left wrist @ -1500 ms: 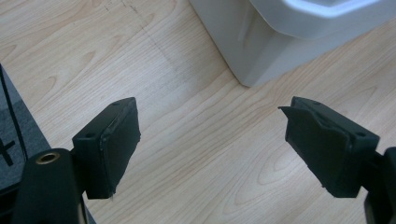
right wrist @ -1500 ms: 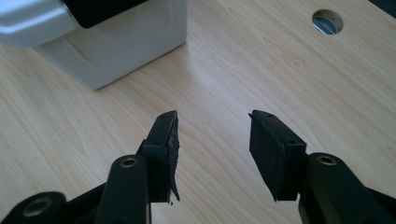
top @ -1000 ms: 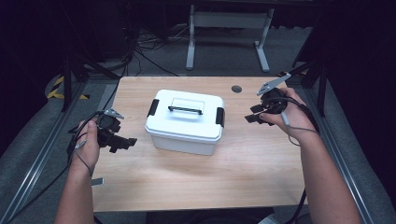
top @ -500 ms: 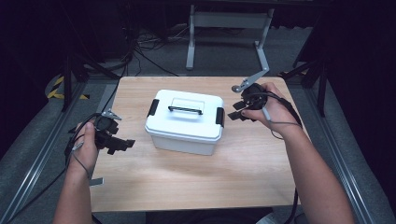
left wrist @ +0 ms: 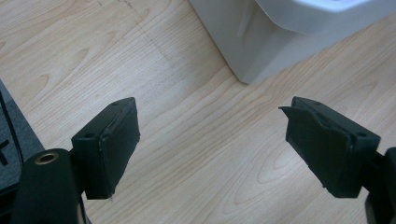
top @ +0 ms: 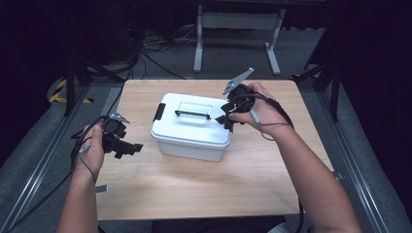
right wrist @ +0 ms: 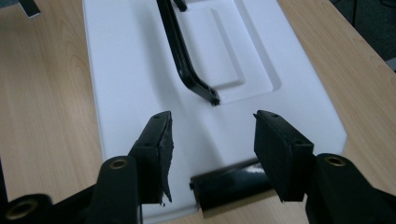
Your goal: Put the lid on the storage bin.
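A white lidded box (top: 192, 127) with a black carry handle (top: 193, 114) stands mid-table, a black latch at each end. My right gripper (top: 225, 119) hovers open just above the box's right end; in the right gripper view its jaws straddle the black latch (right wrist: 229, 183), with the handle (right wrist: 184, 56) lying flat on the lid (right wrist: 135, 93) beyond. My left gripper (top: 130, 147) is open over bare wood left of the box, nothing between its jaws (left wrist: 212, 149). A lower corner of the box (left wrist: 275, 42) shows past them.
The wooden table (top: 204, 194) has free room in front of the box and at both sides. A second black latch (top: 158, 112) sits on the box's left end. A metal frame (top: 238, 24) and cables lie on the floor beyond the far edge.
My right gripper has moved left from beside the table's right edge to over the box's right latch. The left gripper has barely shifted.
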Available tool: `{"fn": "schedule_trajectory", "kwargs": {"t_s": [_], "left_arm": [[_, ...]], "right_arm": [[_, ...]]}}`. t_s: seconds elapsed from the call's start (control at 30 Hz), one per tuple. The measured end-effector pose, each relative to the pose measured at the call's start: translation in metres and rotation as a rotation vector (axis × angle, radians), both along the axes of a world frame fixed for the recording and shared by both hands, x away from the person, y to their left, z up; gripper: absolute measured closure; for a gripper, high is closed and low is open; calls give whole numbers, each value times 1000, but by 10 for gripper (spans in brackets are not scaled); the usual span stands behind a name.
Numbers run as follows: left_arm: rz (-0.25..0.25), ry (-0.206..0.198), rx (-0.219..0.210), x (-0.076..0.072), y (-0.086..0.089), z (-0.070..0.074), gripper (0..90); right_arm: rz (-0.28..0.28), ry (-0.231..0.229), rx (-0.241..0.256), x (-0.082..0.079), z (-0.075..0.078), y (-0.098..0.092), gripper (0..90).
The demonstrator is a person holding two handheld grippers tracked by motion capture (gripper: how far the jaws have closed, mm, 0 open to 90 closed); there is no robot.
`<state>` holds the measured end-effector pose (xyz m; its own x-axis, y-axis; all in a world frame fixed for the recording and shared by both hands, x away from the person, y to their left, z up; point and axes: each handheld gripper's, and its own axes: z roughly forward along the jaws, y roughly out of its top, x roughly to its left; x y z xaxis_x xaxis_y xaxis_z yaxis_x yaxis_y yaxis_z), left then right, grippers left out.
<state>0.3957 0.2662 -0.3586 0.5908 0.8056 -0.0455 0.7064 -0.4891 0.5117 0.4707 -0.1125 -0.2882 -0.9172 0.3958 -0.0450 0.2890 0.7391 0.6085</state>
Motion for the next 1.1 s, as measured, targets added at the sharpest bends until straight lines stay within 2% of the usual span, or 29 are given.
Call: {"fn": "schedule_trajectory", "kwargs": {"t_s": [0.37,0.67,0.77,0.9,0.93,0.97,1.0,1.07,1.1], "left_arm": [[-3,1,-1,1,1,0,182],[4,0,0,0,2,1,182],[-2,-2,0,0,2,1,182],[1,-2,0,0,3,1,182],[1,-2,0,0,3,1,182],[1,-1,-1,0,3,1,182],[1,-2,0,0,3,1,182],[5,-2,-1,0,3,1,182],[4,-1,-1,0,3,1,182]], "right_arm": [[66,-26,-54,9,-8,47,476],[100,-21,-107,18,-19,75,537],[108,-21,-102,20,-22,81,557],[111,-30,-103,22,-21,86,611],[115,-35,-107,22,-21,86,648],[123,-55,-121,23,-20,86,749],[123,-55,-121,23,-20,86,749],[128,-80,-135,23,-18,86,823],[136,-94,-143,23,-17,85,831]]}}
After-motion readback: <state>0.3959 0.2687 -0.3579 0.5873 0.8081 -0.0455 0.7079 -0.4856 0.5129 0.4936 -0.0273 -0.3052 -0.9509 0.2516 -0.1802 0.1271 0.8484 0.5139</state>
